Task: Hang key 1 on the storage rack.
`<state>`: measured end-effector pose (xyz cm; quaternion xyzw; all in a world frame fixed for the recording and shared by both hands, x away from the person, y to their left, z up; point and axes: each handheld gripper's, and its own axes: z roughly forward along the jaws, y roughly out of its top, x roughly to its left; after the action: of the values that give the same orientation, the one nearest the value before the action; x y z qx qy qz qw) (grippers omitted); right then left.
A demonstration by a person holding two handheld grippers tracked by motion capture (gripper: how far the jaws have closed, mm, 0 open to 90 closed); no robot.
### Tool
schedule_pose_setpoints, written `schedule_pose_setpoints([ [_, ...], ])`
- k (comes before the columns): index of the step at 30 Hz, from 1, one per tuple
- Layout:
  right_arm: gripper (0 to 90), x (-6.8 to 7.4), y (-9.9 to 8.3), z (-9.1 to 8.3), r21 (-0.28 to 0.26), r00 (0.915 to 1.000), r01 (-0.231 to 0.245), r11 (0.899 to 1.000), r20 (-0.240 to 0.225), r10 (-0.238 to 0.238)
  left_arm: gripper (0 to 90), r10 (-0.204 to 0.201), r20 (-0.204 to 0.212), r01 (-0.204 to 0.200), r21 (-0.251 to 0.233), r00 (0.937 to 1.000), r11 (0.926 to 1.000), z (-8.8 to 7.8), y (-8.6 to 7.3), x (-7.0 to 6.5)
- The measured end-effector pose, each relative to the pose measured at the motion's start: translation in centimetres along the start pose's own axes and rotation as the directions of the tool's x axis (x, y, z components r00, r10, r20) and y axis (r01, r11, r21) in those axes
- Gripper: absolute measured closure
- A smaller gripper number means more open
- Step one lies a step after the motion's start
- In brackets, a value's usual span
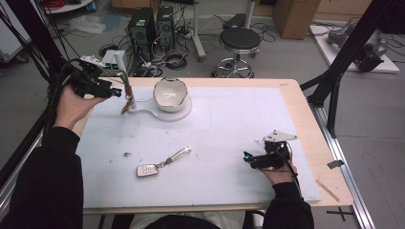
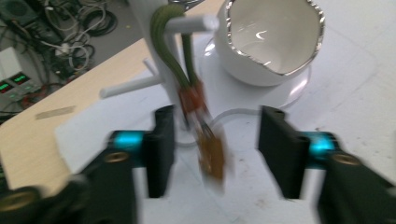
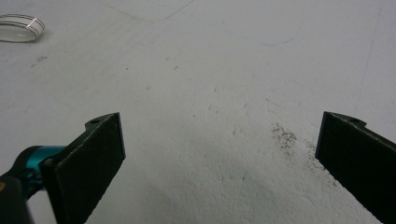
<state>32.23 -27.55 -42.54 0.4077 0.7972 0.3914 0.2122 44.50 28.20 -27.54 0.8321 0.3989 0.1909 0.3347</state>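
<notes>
A green cord with a brown tag hangs from a white peg of a small stand at the table's far left. My left gripper is open; the tag dangles between its jaws and touches neither pad. From above, the left gripper sits just left of the hanging cord. A white bowl with a wavy silver rim stands on the stand's round base. My right gripper rests low at the front right, open over bare mat.
A key fob with a pale strap lies on the white mat near the front middle. A pale looped band lies far ahead of the right jaws. Dark crumbs speckle the mat. A stool and computer towers stand beyond the table.
</notes>
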Motion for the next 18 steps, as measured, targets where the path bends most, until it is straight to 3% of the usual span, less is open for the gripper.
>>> schedule_pose_setpoints([
  [1,0.5,0.0,0.0,0.0,-0.001,1.0000,0.000,1.000,0.001,0.000,21.1,0.000,0.016,0.000,-0.003,0.9999,1.0000,0.3,0.0,-0.1],
  [4,0.5,0.0,0.0,0.0,0.003,1.0000,0.001,1.000,0.004,-0.001,10.9,0.001,0.037,0.000,-0.017,0.9993,0.9999,0.4,0.0,-0.1],
  [6,0.5,0.1,0.0,0.0,0.003,1.0000,0.004,1.000,0.007,-0.004,1.7,-0.022,0.048,0.024,-0.029,0.9986,0.9993,0.6,0.1,-0.1],
  [7,0.5,0.0,0.0,0.0,0.002,1.0000,0.001,1.000,0.007,-0.001,1.6,-0.032,0.072,0.036,-0.056,0.9969,0.9978,0.5,0.0,-0.1],
  [8,0.5,0.0,0.0,0.0,0.002,1.0000,0.001,1.000,0.007,-0.001,1.6,-0.032,0.072,0.036,-0.056,0.9969,0.9978,0.5,0.0,-0.1],
  [9,0.5,0.0,0.0,0.0,-0.003,0.9999,0.005,1.000,0.009,-0.005,1.7,-0.043,0.089,0.051,-0.091,0.9951,0.9946,0.4,-0.3,-0.1],
  [11,0.5,0.0,0.0,-0.1,-0.003,0.9999,0.003,1.000,0.010,-0.003,1.7,-0.054,0.094,0.064,-0.115,0.9941,0.9913,0.4,-0.6,-0.1],
  [18,0.5,0.0,0.0,-0.1,-0.006,0.9999,0.001,1.000,0.012,-0.001,1.7,-0.070,0.106,0.084,-0.133,0.9919,0.9875,0.4,-1.8,0.1],
])
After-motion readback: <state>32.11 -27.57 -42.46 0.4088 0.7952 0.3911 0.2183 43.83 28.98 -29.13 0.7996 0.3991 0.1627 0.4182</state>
